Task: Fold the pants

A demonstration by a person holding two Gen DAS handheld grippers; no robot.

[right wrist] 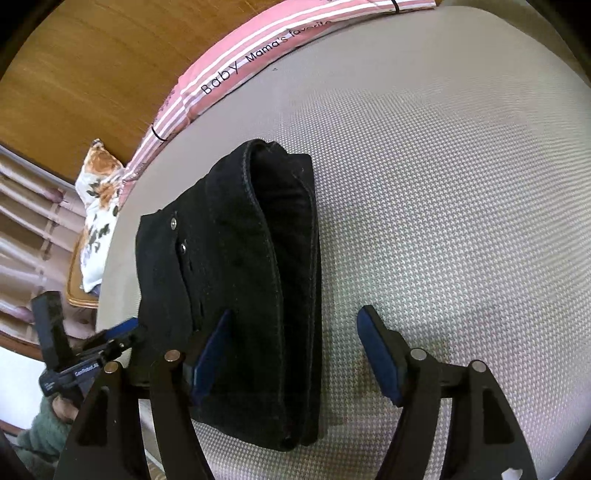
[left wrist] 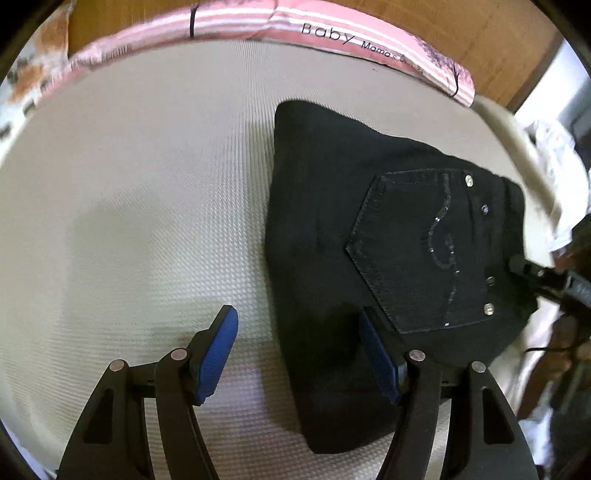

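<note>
On the pale textured mattress point(left wrist: 147, 206), near its edge and short of the pink striped cloth point(left wrist: 236, 22), lies one pair of black jeans point(left wrist: 332, 206), already folded into a compact stack with a back pocket point(left wrist: 413, 251) on top. Beside the jeans, the left gripper point(left wrist: 299, 354) hangs with its blue-padded fingers point(left wrist: 218, 354) spread, one over the denim edge and one over bare mattress, pinching nothing. On the other side of the jeans, the right gripper point(right wrist: 295, 354) likewise has its fingers point(right wrist: 380, 358) spread and empty, straddling the stack's long edge.

The fold looks nearly done, so the main risk, as I judge it, is disturbing it: a finger snagging the top layer could drag the loose folded end open, or a shove could slide the bundle toward the mattress edge.

Counted: one pair of jeans, two grippers, one pocket showing, four metal studs.
</note>
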